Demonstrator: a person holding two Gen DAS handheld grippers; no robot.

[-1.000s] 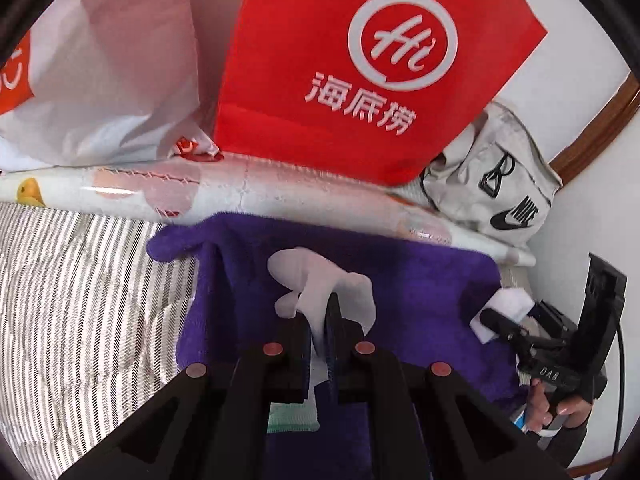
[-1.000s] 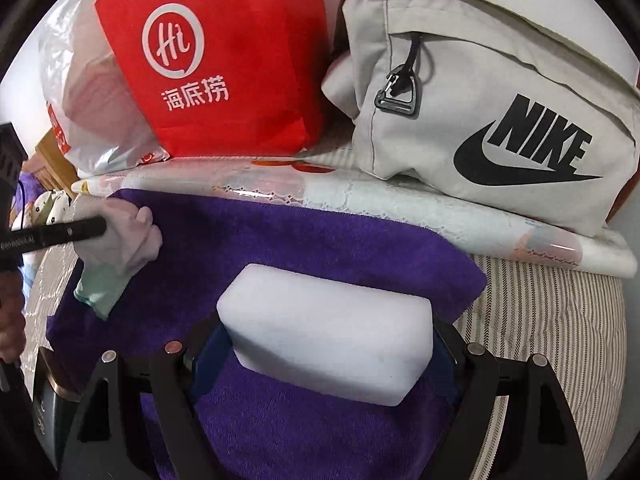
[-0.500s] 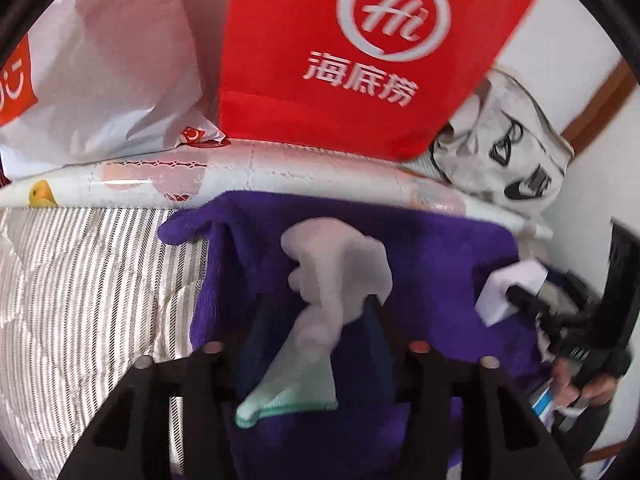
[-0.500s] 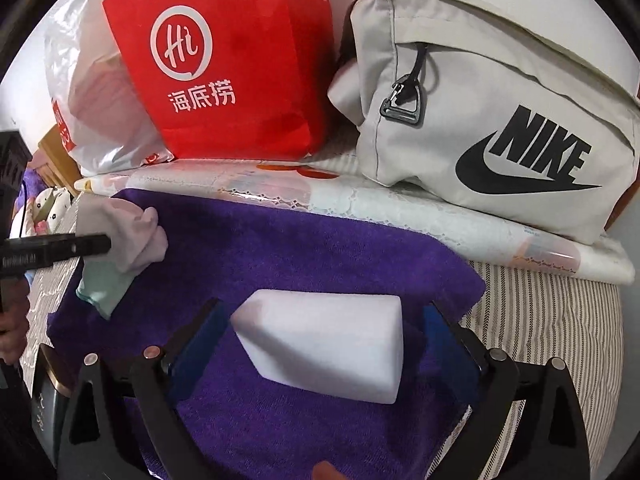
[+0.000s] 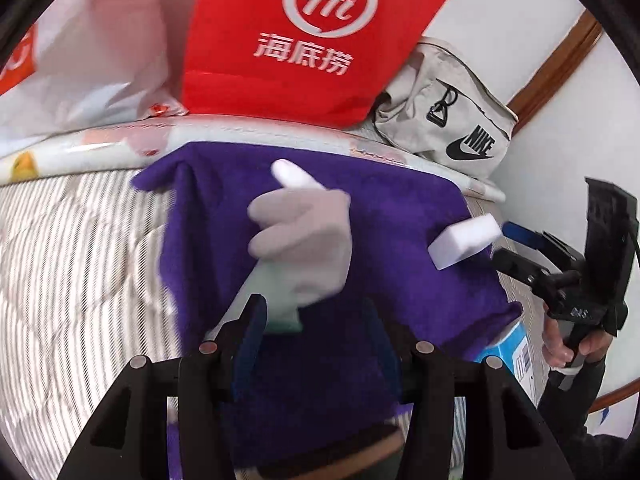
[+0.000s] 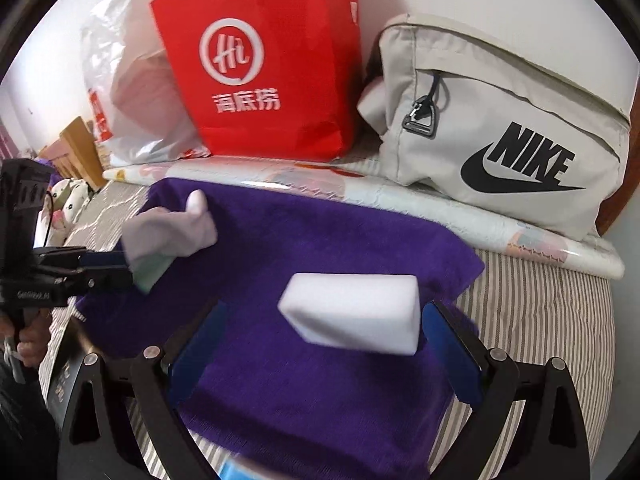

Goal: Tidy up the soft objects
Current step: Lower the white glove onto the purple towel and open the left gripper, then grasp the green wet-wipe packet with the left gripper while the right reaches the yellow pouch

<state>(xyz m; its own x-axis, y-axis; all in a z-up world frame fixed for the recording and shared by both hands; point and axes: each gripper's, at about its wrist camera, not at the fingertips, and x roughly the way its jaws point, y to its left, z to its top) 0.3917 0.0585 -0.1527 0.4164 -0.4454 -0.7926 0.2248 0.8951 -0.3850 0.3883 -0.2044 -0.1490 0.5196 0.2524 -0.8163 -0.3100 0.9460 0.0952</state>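
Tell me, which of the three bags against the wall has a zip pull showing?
The beige fabric Nike bag: a black zip pull hangs on its front. The red paper bag and the white plastic bag show none.

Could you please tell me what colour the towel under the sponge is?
The towel is deep purple, shown best in the right wrist view.

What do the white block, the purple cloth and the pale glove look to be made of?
White block: probably melamine or similar foam; matte, uniform white, with crisp edges. Purple cloth: likely microfibre or terry towel, with a fuzzy, napped pile. Pale glove: seemingly soft knit fabric with a mint-green cuff; limp and matte, though blur hides the weave.
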